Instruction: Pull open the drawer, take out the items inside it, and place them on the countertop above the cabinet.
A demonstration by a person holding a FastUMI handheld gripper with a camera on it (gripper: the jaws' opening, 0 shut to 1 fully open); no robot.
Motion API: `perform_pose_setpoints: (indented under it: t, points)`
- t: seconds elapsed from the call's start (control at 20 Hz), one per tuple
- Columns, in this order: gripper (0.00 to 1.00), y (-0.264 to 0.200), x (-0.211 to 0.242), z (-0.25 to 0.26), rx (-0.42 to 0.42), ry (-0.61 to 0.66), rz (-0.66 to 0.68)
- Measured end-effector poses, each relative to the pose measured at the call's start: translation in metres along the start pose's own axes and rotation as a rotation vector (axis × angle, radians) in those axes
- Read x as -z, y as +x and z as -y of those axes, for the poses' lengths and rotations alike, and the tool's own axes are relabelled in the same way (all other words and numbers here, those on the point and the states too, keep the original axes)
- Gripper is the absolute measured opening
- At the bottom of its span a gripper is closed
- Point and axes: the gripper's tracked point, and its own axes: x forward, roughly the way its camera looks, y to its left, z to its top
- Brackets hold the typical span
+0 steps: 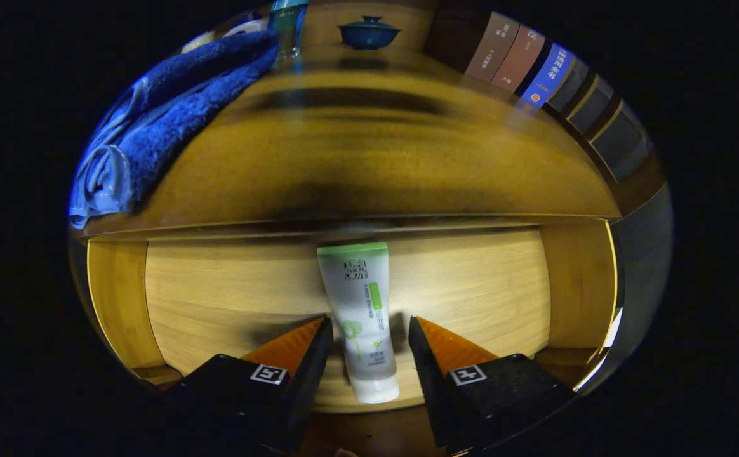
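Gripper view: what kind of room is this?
Probably a home-style booth: a wooden cabinet's open drawer holds a tube between the open gripper fingers; a blue towel, lidded bowl and books sit above.

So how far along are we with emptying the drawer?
Done: the drawer is pulled open. In hand: the tongs are open and straddle the white and green tube lying on the drawer floor, with a gap on the right side; no grip yet. Left: close on the tube, lift it out, and set it on the countertop beside the blue towel.
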Motion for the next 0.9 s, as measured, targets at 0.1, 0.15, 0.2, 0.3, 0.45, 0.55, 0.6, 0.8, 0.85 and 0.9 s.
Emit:
perform_pose_setpoints:
  t: [0.1,0.15,0.2,0.3,0.45,0.55,0.6,0.8,0.85,0.9]
  points:
    - [0.72,0.002,0.003,-0.003,-0.008,0.004,-0.019]
    - [0.68,0.004,0.003,-0.006,-0.018,0.013,-0.013]
    - [0.63,0.005,0.002,-0.009,-0.039,0.007,-0.021]
    - [0.54,0.005,0.003,-0.011,-0.048,0.008,-0.023]
    - [0.41,0.002,0.004,-0.011,-0.055,0.041,-0.013]
    - [0.34,-0.005,0.004,-0.012,-0.078,0.042,0.002]
    - [0.31,-0.009,0.004,-0.013,-0.076,0.042,0.015]
    - [0.31,-0.032,0.006,-0.009,-0.046,0.030,0.035]
    - [0.31,-0.041,0.006,-0.010,-0.045,0.034,0.043]
    - [0.31,-0.049,0.006,-0.009,-0.040,0.034,0.050]
